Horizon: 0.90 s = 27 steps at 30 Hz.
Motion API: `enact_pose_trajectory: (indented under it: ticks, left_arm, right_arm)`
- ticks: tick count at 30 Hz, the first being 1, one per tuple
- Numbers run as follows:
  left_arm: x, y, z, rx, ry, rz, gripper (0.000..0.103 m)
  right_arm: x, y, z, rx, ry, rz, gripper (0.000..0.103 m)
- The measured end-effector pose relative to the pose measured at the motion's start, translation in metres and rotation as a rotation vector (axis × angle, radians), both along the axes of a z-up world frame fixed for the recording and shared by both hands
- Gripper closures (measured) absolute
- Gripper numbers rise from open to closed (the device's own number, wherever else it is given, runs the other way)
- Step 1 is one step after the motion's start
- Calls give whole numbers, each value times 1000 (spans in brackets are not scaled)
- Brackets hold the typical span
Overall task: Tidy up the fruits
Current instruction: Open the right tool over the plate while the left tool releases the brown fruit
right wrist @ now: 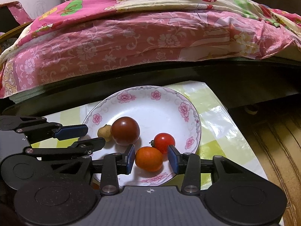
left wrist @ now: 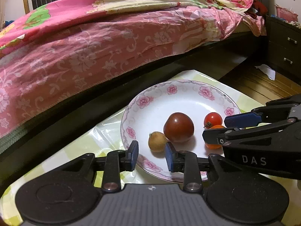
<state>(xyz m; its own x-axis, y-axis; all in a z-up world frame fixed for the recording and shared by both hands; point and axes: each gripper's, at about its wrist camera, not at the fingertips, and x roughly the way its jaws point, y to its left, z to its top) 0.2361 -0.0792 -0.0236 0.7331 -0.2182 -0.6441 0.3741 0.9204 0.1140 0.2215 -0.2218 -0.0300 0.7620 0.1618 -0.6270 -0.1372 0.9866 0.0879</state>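
4 fruits sat gathered on the plate — right gripper wide around the orange fruit, left gripper wide, empty.

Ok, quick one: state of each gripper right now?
Left gripper: open, empty, beside the small yellowish fruit on the plate.
Right gripper: open around the orange fruit, jaws not touching it.

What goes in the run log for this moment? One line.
left gripper: open, empty | right gripper: open around orange fruit | plate: four fruits

Both wrist views close, low, facing bed, sharing plate
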Motion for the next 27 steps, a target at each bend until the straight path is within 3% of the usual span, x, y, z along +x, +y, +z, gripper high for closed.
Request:
enact_pose_trajectory:
  ticks: [4, 27]
  left_arm:
    - [-1, 4, 4, -6, -8, 11, 56]
    - [-31, 21, 28, -9, -26, 40, 52]
  right_arm:
    - [-2, 0, 3, 9, -13, -3, 65]
    - [-27, -5, 29, 87, -57, -14, 61]
